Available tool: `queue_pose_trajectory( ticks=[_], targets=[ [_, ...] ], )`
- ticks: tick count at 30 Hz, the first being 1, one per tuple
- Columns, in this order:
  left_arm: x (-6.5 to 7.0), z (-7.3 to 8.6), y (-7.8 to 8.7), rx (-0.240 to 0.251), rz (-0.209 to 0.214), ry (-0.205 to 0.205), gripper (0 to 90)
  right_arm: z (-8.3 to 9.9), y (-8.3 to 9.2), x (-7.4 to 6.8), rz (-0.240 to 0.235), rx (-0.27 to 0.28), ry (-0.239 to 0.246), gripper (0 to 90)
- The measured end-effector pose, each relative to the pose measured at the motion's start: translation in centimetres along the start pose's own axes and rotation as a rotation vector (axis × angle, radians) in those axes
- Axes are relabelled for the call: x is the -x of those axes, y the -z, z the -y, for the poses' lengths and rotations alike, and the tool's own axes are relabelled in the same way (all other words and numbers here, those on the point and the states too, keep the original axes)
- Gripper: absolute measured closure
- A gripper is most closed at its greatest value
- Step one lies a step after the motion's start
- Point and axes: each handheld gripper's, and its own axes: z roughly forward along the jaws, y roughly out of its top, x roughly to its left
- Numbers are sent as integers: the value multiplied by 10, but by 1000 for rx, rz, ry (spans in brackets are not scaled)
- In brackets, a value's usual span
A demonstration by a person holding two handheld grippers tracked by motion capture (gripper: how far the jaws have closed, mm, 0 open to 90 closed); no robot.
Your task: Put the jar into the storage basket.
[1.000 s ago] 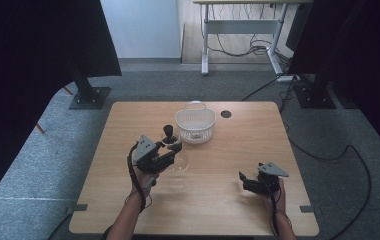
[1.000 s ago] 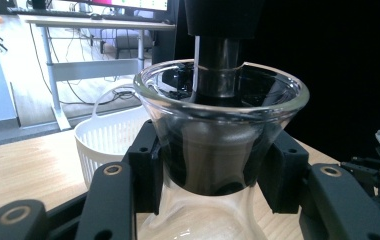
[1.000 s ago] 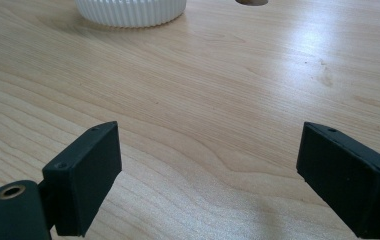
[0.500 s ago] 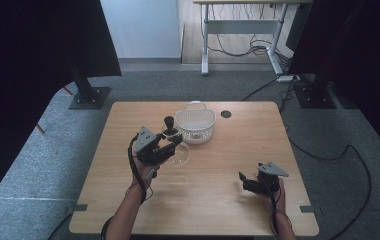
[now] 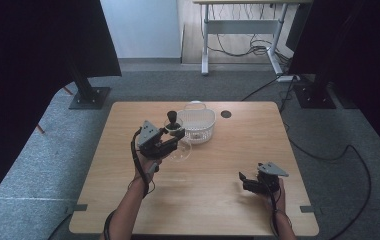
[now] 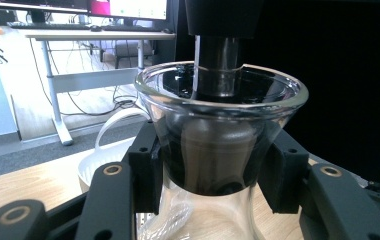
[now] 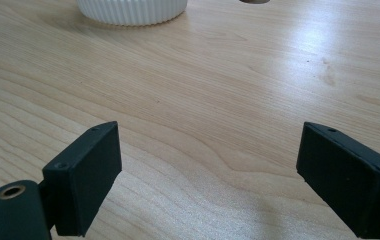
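1. Glass carafe (image 6: pixel 218 150): clear, flared rim, narrow neck, a dark stopper (image 6: pixel 218 60) seated in its mouth. Held off the tabletop (image 5: pixel 203 200), just beside the white basket (image 5: pixel 196 125).
2. Left hand-held gripper (image 5: pixel 170 142): pads pinching the carafe at the neck below the flare, one on each side.
3. Right hand-held gripper (image 5: pixel 250 182): jaws spread, nothing between them, low over the tabletop near its front right.
4. Handling note: the glass is smooth and the grip sits high, so the carafe is best kept upright and moved slowly; tilting risks the stopper slipping or the body swinging. Set the base flat before releasing.
5. Not legible: the carafe's base is cut off in the left gripper view; whether it holds liquid cannot be told; the basket's contents are unclear.
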Motion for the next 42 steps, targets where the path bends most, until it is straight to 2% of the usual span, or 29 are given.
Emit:
queue_pose_trajectory(
  ticks=[8, 16, 22, 34, 42],
  targets=[
    [1, -2, -10, -13, 1, -17, 504, 0, 0, 0, 0, -1, 2, 104],
    [-2, -5, -19, -20, -16, -25, 503, 0, 0, 0, -1, -2, 1, 104],
    [-1, -4, -27, -21, -12, -22, 503, 0, 0, 0, -3, -4, -2, 104],
    [2, -4, -49, -54, 7, -41, 503, 0, 0, 0, -7, -3, -4, 104],
    [1, -12, -62, -67, 2, -58, 503, 0, 0, 0, -8, -1, -4, 104]
  ],
)
